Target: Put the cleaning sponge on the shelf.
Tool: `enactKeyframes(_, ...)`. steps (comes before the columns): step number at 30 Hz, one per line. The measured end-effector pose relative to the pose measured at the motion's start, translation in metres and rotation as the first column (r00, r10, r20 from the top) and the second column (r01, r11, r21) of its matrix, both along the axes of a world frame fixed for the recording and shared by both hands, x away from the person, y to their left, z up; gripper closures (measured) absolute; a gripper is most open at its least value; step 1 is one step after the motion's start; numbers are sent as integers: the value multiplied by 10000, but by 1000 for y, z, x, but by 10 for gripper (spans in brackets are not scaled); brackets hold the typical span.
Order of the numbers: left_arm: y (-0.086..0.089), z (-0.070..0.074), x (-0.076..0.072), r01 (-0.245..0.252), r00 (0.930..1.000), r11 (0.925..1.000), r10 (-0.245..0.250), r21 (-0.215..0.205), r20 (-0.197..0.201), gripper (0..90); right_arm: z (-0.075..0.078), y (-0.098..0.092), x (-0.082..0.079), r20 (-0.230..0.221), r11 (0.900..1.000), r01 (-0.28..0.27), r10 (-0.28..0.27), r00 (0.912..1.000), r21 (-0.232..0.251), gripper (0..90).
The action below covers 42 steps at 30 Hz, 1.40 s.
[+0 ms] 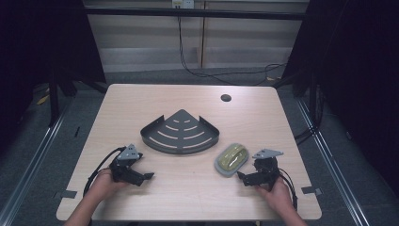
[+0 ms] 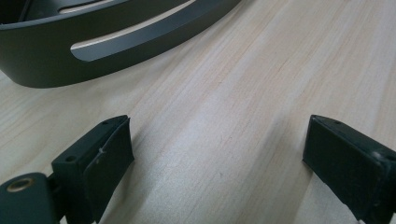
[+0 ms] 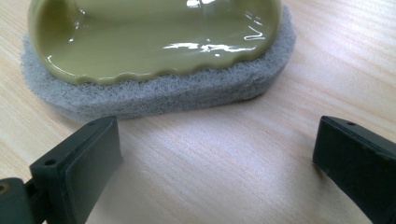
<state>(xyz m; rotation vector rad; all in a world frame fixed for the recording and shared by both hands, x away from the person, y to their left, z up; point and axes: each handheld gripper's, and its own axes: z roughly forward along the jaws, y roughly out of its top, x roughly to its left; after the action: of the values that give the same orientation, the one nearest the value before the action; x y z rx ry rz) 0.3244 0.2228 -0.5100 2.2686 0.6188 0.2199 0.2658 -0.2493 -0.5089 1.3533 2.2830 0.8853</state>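
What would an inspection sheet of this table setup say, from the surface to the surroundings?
Surface: pale wooden table, round hole near the far edge.
Job's things: scrubbing pad, green handle on grey sponge, just ahead of the right claw; dark corner shelf mid-table, close to the left claw.
Clutter: nothing seen.
Grippers: both claws open, nothing between the jaws, each held low over the table by a hand.
Cables: black lead trailing from each claw; black cable on the floor beyond the table.
Surroundings: dark curtains at both sides, pale wall panels behind.
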Motion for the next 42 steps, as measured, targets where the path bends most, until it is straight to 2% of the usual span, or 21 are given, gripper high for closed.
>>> enactKeyframes(4,0,0,0,-1,10000,10000,1,-1,1,78,4,2,2,-402,9995,131,-142,9991,-270,9)
enactKeyframes(5,0,0,0,-1,10000,10000,1,1,0,78,7,4,5,-794,9989,228,-260,9965,-407,40)
enactKeyframes(6,0,0,0,-4,10000,10000,4,-11,15,78,9,4,5,-911,9984,303,-347,9952,-487,73)
enactKeyframes(8,0,0,0,-5,10000,10000,5,-2,1,78,15,3,6,-1248,9993,195,-232,9919,-307,161)
enactKeyframes(9,0,0,0,-2,10000,10000,2,-10,14,78,19,3,7,-1560,9999,90,-105,9877,-98,167)
enactKeyframes(10,0,0,0,0,10000,10000,0,-9,15,78,23,4,7,-1724,9998,96,-128,9849,-195,170)
enactKeyframes(11,0,0,0,-5,10000,10000,5,-3,-1,78,26,5,8,-1740,9990,123,-195,9845,-424,170)
enactKeyframes(13,0,0,0,3,10000,10000,-3,-5,15,78,36,8,8,-1806,9990,49,-131,9835,-454,204)
enactKeyframes(15,0,0,0,0,10000,10000,0,-10,16,78,41,10,9,-1932,9991,19,-98,9811,-414,214)
enactKeyframes(16,0,0,0,-2,10000,10000,2,3,-1,78,52,14,12,-2140,9994,217,-267,9765,-258,223)
enactKeyframes(17,0,0,0,-2,10000,10000,2,3,-1,78,52,14,12,-2140,9994,217,-267,9765,-258,223)
enactKeyframes(18,0,0,0,-1,10000,10000,1,0,3,78,63,18,17,-2444,9992,381,-395,9689,-104,234)
enactKeyframes(19,0,0,0,8,10000,10000,-8,-8,19,78,67,20,18,-2551,9989,472,-468,9658,-46,241)
enactKeyframes(22,0,0,0,7,10000,10000,-7,-10,17,78,79,26,26,-3016,9971,739,-757,9504,-174,244)
enactKeyframes(23,0,0,0,7,10000,10000,-7,-7,16,78,83,29,29,-3226,9956,910,-935,9419,-228,244)
enactKeyframes(25,0,0,0,4,10000,10000,-4,-2,6,78,85,31,32,-3273,9955,892,-950,9401,-328,244)
enactKeyframes(28,0,0,0,8,10000,10000,-8,-5,15,78,95,44,42,-3416,9929,902,-1113,9332,-769,248)
enactKeyframes(32,0,0,0,-4,10000,10000,4,10,13,78,95,52,52,-3893,9902,1078,-1342,9113,-891,249)
enactKeyframes(33,0,0,0,-3,10000,10000,3,5,23,78,93,53,55,-3915,9898,1064,-1354,9101,-950,249)
enactKeyframes(38,0,0,0,9,10000,10000,-9,1,8,78,89,56,65,-4162,9837,1395,-1745,8924,-1131,249)
enactKeyframes(42,0,0,0,9,10000,10000,-9,-7,15,78,88,57,69,-4216,9805,1621,-1944,8857,-1114,249)
